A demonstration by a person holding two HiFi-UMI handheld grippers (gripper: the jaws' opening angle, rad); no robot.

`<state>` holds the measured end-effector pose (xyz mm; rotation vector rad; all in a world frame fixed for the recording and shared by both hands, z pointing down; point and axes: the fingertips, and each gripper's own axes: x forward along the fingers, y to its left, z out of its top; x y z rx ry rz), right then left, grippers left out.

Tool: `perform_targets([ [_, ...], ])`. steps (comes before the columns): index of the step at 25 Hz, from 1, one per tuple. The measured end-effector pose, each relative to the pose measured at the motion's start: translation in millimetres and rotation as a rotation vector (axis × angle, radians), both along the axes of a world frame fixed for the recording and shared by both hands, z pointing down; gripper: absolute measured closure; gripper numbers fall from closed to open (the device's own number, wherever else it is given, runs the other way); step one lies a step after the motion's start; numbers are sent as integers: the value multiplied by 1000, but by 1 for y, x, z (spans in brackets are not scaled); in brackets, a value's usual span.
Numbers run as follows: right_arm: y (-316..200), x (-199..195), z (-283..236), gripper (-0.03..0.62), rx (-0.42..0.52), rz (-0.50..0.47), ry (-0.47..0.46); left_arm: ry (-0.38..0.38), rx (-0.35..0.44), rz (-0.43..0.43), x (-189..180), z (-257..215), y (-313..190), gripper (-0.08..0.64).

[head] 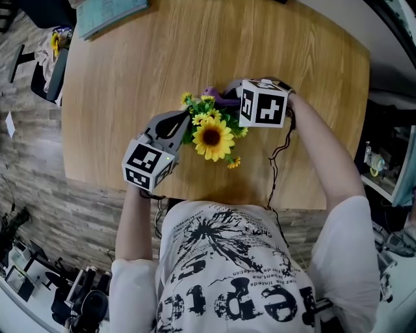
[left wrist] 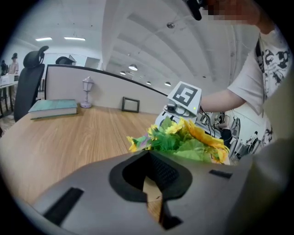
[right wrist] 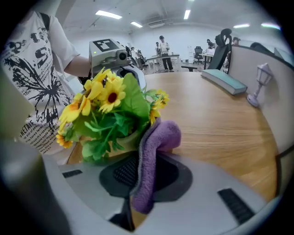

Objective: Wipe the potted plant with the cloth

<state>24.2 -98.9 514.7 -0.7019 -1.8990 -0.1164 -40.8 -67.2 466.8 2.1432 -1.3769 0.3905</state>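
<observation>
A potted plant (head: 212,135) with a big sunflower, small yellow blooms and green leaves stands near the front middle of the wooden table (head: 162,58). My right gripper (head: 229,91) is at the plant's far right side, shut on a purple cloth (head: 217,97). In the right gripper view the cloth (right wrist: 158,137) sticks up from the jaws and leans against the plant (right wrist: 108,112). My left gripper (head: 184,123) rests by the plant's left side, shut and empty. Seen from the left gripper (left wrist: 149,155), the plant (left wrist: 183,140) is just beyond the tips.
A teal book (head: 107,16) lies at the table's far left corner, also seen as the book (left wrist: 53,108). A small lamp (left wrist: 86,92) and a picture frame (left wrist: 131,104) stand at the partition. Cables hang off the table's front edge (head: 276,162).
</observation>
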Motion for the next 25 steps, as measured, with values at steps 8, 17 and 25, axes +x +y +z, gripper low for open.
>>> perform_targets([
  [8,10,27,1,522,-11,38,29,8,3,-16,0,0,-1,558],
  [17,19,45,2,522,-63,124,63,25,3,-85,-2,-1,-4,558],
  [25,-19,57,-4,520,122,276,80,29,-5,-144,0,-2,5,558],
])
